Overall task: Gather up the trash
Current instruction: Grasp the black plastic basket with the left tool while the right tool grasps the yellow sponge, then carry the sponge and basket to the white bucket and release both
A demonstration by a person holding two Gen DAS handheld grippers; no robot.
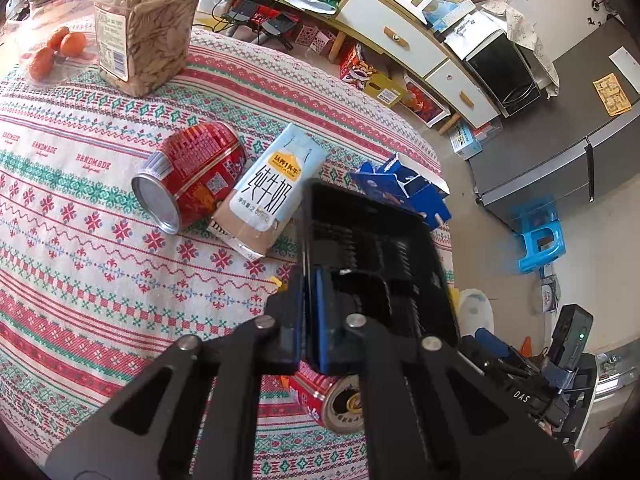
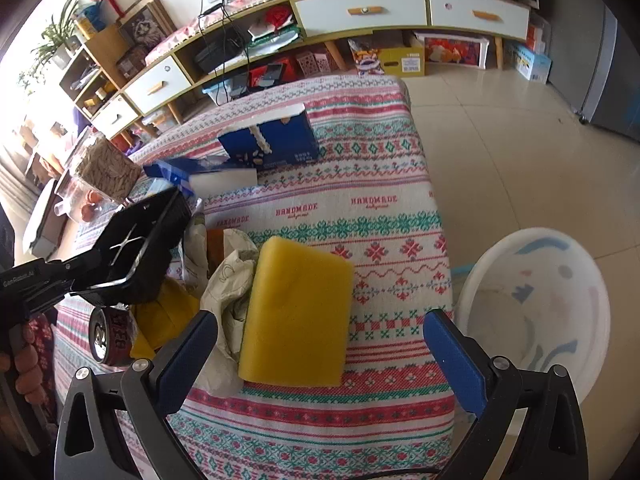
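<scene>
Patterned tablecloth (image 1: pixel 80 248) in red, green and white, spread over a low table, TV cabinet (image 2: pixel 360 12) along the back wall, pale floor tiles to the right.

Left wrist view: left gripper (image 1: pixel 306 320) at lower centre, clamped on the rim of a black plastic tray (image 1: pixel 372 240), blue pads pinching its near wall, tray tilted up off the cloth. Just left of the tray, a milk carton (image 1: pixel 264 192) lying flat, touching a dented red can (image 1: pixel 188 176) on its side. Behind the tray, a torn blue box (image 1: pixel 404 184). Under the gripper at bottom centre, a 2nd red can (image 1: pixel 332 400), partly hidden. Upper left, a jar of seeds (image 1: pixel 144 28) standing upright.

Right wrist view: right gripper (image 2: pixel 320 356) at the bottom, fingers spread wide, nothing between the pads. Ahead of it, centre frame, a yellow sponge (image 2: pixel 296 316) flat on the cloth, crumpled paper (image 2: pixel 228 280) touching its left edge. Far right, beyond the table edge, a white bin (image 2: pixel 536 300) on the floor. Left edge, a hand (image 2: pixel 24 364) on the other gripper's handle.
</scene>
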